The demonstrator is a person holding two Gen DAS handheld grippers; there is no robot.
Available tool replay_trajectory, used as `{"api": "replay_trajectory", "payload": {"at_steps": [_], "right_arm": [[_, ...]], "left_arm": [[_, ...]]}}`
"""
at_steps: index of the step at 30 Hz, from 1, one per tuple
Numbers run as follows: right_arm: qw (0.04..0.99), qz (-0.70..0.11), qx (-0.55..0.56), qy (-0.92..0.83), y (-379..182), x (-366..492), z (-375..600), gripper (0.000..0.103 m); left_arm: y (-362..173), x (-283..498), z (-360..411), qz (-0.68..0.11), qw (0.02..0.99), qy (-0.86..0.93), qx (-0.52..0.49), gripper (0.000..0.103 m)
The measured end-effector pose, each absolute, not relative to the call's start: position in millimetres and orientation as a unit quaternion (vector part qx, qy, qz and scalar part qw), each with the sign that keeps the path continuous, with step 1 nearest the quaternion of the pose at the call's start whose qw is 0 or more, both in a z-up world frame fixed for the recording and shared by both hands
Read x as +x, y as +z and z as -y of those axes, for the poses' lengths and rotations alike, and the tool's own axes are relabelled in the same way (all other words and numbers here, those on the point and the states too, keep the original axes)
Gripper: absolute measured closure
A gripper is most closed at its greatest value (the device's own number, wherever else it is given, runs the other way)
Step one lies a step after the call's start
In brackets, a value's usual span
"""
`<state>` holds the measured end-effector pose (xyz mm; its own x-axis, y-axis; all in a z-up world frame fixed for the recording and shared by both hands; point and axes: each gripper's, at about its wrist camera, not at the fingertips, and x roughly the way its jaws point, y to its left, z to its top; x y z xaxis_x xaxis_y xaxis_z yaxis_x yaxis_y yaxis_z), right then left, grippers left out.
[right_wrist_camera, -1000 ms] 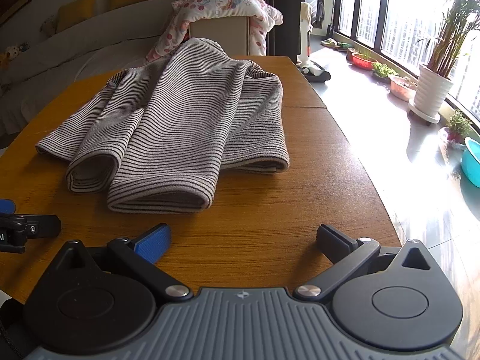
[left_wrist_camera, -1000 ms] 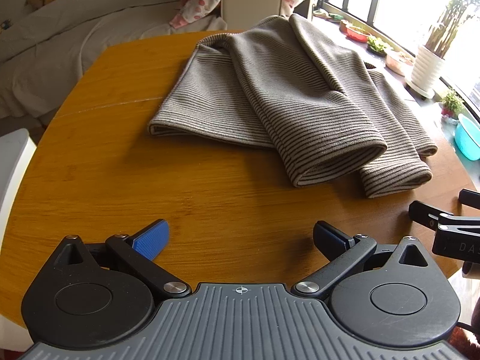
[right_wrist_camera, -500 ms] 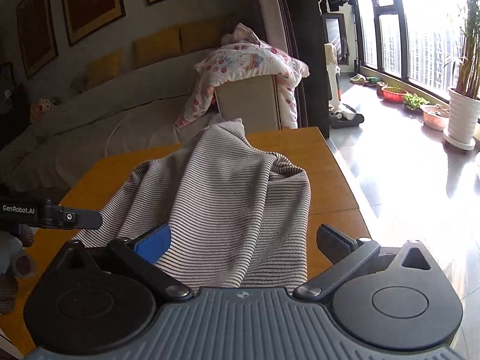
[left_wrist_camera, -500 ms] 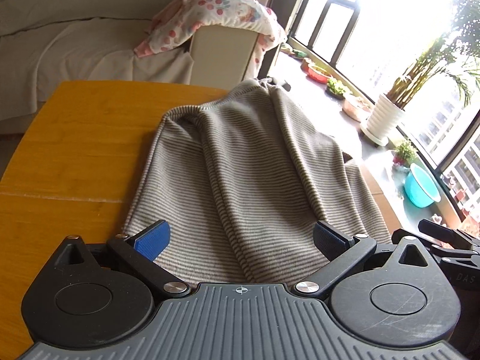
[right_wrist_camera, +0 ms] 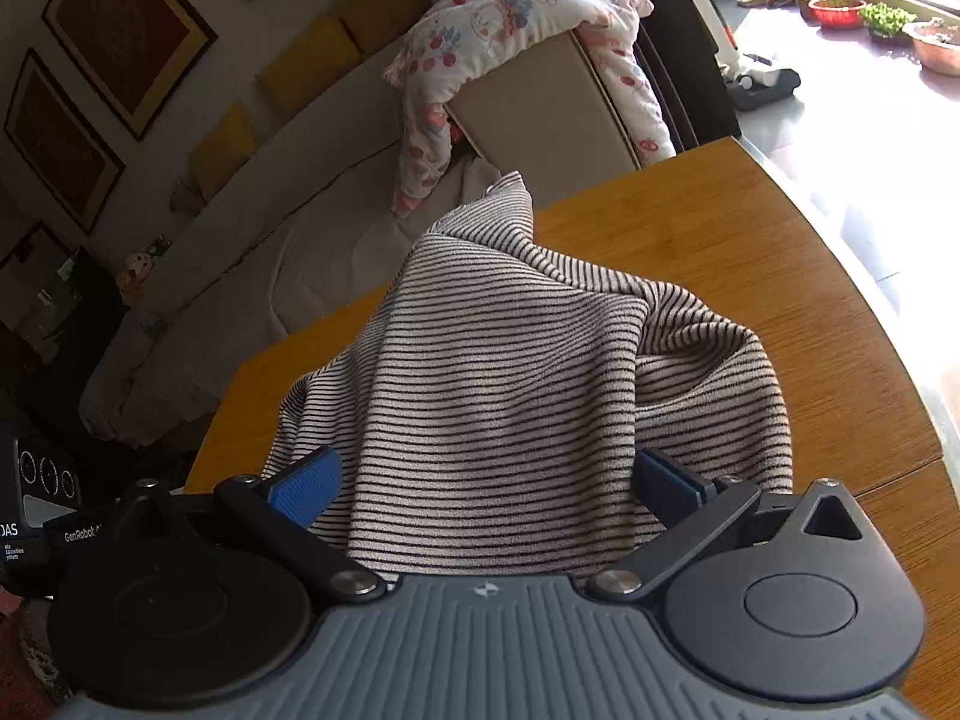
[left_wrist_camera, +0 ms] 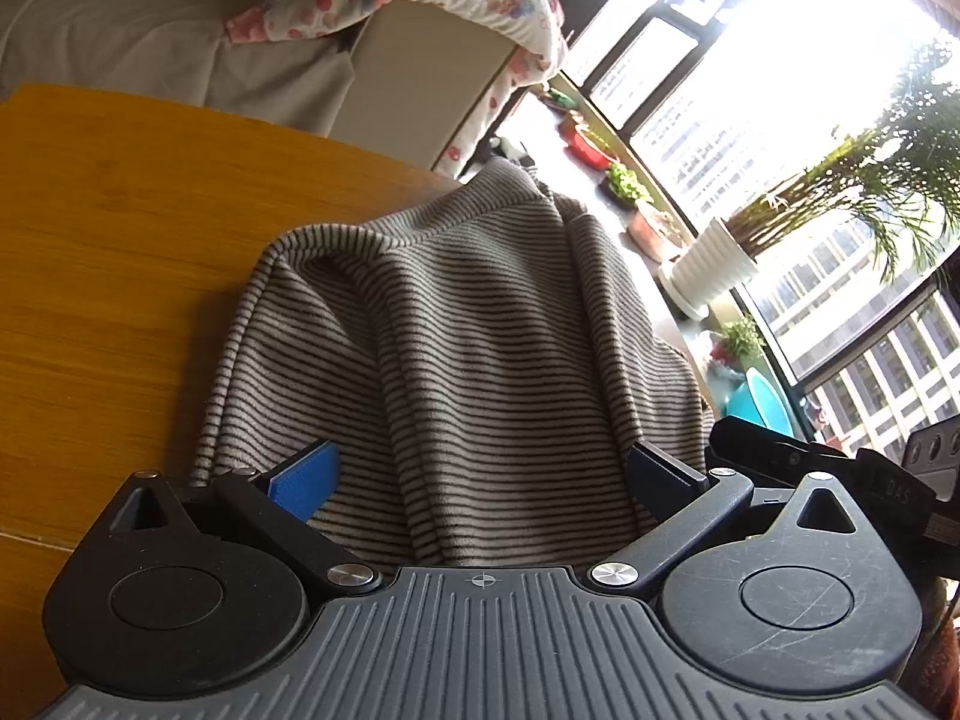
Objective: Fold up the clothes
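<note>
A: Left wrist view. The left tongs (left_wrist_camera: 477, 477) stand spread wide, pads on either side of the striped garment's (left_wrist_camera: 468, 324) near edge, nothing pinched. The garment lies bunched on the table (left_wrist_camera: 108, 252), its far end toward the window side.

B: Why spread? Likely so the cloth edge sits between the pads before closing. Change from one second ago: then the garment lay well ahead across bare wood; now it fills the gap between the fingers. The other tool's body shows at far right.

A: Right wrist view. The right tongs (right_wrist_camera: 483, 480) are likewise released, straddling the garment's (right_wrist_camera: 516, 372) near edge; cloth humps upward beyond them.

B: Same reading: staged for a two-point grasp of the hem. Earlier the camera looked flatter over the table; now it tilts toward the sofa (right_wrist_camera: 288, 222).
</note>
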<state>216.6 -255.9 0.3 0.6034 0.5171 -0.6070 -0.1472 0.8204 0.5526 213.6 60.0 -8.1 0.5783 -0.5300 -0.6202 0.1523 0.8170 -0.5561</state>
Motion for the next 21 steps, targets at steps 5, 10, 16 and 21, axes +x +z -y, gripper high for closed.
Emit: {"api": "replay_trajectory", "payload": {"at_steps": [5,10,16,21], "right_arm": [[0.875,-0.373,0.213,0.224,-10.9,199.1,255.9,0.000],[0.876,-0.362,0.185,0.259,-11.4,152.9,262.5,0.000],[0.866,-0.367,0.165,0.295,-6.0,80.7,279.0,0.000],[0.849,-0.366,0.217,0.313,-7.8,45.0,300.1,0.000]], "left_arm": [[-11.8,200.2,-69.2,-0.407,0.854,-0.221,-0.237,0.000],[-9.3,159.7,-69.5,-0.417,0.850,-0.237,-0.219,0.000],[-4.8,81.7,-65.1,-0.458,0.820,-0.285,-0.193,0.000],[-2.0,57.3,-69.4,-0.485,0.779,-0.330,-0.220,0.000]]}}
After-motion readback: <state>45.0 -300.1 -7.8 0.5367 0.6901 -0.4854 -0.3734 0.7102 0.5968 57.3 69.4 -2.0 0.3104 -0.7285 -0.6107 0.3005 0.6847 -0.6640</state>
